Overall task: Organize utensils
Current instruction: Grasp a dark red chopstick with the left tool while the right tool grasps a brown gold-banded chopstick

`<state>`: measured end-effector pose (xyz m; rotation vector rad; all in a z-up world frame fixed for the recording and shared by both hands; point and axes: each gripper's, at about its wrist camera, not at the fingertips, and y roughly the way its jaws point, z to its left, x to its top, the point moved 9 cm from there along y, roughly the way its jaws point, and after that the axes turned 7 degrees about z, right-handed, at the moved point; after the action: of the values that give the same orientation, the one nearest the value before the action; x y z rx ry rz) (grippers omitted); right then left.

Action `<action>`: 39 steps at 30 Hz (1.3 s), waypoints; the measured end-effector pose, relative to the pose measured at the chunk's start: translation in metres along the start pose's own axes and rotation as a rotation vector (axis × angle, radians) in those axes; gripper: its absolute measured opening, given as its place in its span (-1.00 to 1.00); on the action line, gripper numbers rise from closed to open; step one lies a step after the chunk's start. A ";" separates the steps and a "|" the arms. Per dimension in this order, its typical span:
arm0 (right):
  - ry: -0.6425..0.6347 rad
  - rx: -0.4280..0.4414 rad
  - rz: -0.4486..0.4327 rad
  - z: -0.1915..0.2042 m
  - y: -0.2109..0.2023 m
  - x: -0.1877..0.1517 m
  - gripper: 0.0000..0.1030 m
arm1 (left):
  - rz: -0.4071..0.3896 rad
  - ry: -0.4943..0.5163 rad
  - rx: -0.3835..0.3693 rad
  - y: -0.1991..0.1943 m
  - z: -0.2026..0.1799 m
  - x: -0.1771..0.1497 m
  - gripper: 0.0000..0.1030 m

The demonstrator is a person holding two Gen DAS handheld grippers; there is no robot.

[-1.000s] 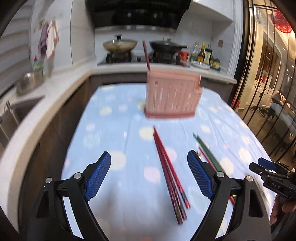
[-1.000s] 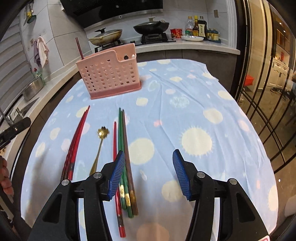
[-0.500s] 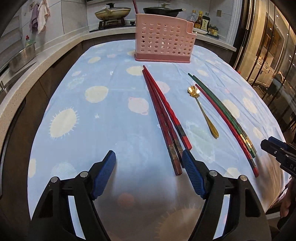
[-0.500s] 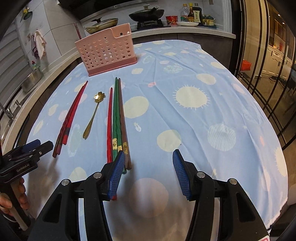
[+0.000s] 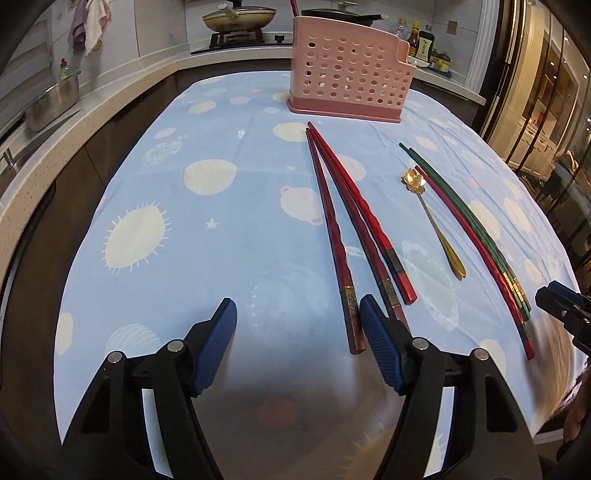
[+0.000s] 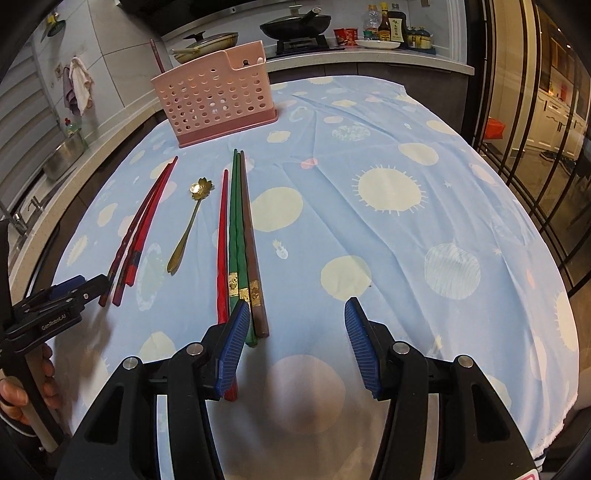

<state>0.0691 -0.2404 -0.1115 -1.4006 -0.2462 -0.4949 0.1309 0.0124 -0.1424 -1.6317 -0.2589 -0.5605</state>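
A pink perforated utensil holder (image 5: 349,72) (image 6: 218,103) stands at the far end of the table, with one dark red chopstick upright in it. Three dark red chopsticks (image 5: 347,221) (image 6: 138,229) lie on the blue cloth. A gold flower-headed spoon (image 5: 436,221) (image 6: 188,225) lies beside them. A red, two green and a brown chopstick (image 6: 236,240) (image 5: 476,236) lie together further right. My left gripper (image 5: 297,343) is open and empty, its right finger by the dark red chopstick ends. My right gripper (image 6: 293,343) is open and empty, its left finger over the green chopstick ends.
The table carries a blue cloth (image 6: 388,192) with pale sun and planet prints. A kitchen counter with pans (image 5: 238,16), bottles (image 6: 388,27) and a steel pot (image 5: 51,101) runs behind and to the left. Glass doors (image 6: 535,92) stand to the right.
Both grippers have come lower and closer to the near ends of the chopsticks. Both stay open. The utensils have not moved.
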 end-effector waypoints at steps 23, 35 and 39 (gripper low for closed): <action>-0.045 0.027 0.029 0.016 0.020 0.012 -0.53 | 0.016 0.029 -0.087 0.003 -0.014 0.002 -0.70; -0.066 0.020 0.036 0.014 0.025 0.009 -0.76 | 0.009 0.019 -0.092 0.003 -0.014 0.002 -0.70; -0.062 0.023 0.033 0.012 0.024 0.008 -0.82 | 0.006 0.020 -0.095 0.003 -0.013 0.001 -0.70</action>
<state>0.0892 -0.2280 -0.1268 -1.3967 -0.2772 -0.4204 0.1306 -0.0012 -0.1432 -1.7176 -0.2158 -0.5917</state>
